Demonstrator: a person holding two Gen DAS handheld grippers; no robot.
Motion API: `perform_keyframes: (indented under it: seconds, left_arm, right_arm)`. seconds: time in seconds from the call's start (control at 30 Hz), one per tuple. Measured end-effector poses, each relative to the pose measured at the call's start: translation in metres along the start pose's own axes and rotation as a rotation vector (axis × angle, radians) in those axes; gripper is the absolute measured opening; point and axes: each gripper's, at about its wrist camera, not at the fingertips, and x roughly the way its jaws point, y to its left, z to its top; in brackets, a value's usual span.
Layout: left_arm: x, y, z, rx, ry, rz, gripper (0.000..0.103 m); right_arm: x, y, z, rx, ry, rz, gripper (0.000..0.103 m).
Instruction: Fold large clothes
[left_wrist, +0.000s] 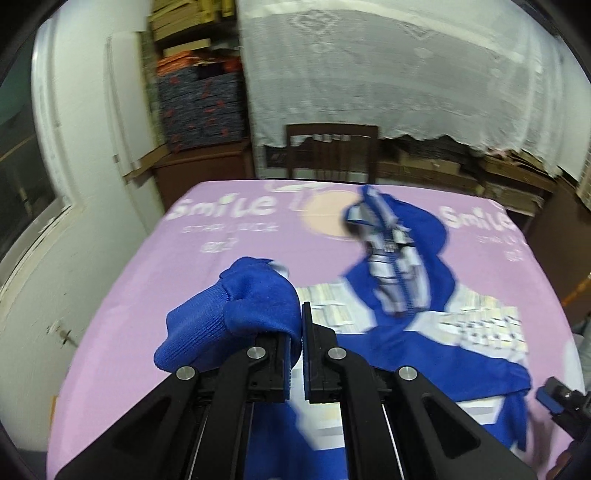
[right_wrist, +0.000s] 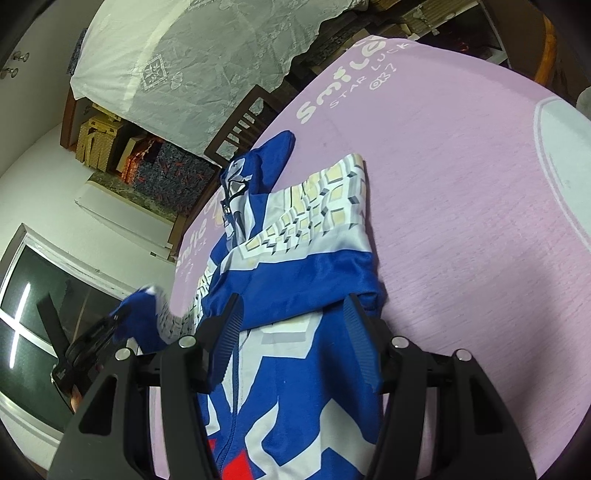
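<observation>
Left hand-held gripper (left_wrist: 301, 325) pinches jacket's (right_wrist: 295, 258) ribbed blue cuff (left_wrist: 229, 317).

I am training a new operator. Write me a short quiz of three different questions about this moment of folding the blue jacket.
1. True or false: the left gripper is shut on the blue cuff of the jacket.
2. Multiple choice: the right gripper is (A) shut on the hood, (B) open above the jacket, (C) out of view.
3. Fill in: the jacket lies on a ____ cloth printed with "Smile".

Key: 1 true; 2 B; 3 pink.
</observation>
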Motion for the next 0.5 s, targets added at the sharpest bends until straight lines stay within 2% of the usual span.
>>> perform_keyframes:
  seconds: [0.1, 0.3, 0.5]
  left_arm:
    - [0.005, -0.036, -0.006, 0.041, 0.011, -0.052, 0.004]
    - [0.025, -0.107, -0.039, 0.156, 0.050, -0.122, 0.005]
    - [0.055, -0.135, -0.073, 0.223, 0.146, -0.150, 0.007]
  right_arm:
    - [-0.001, 0.002, 0.000, -0.004, 0.002, 0.011, 0.056]
    - [-0.003, 0.002, 0.001, 0.005, 0.002, 0.021, 0.056]
    - [-0.004, 0.000, 0.002, 0.016, 0.003, 0.022, 0.057]
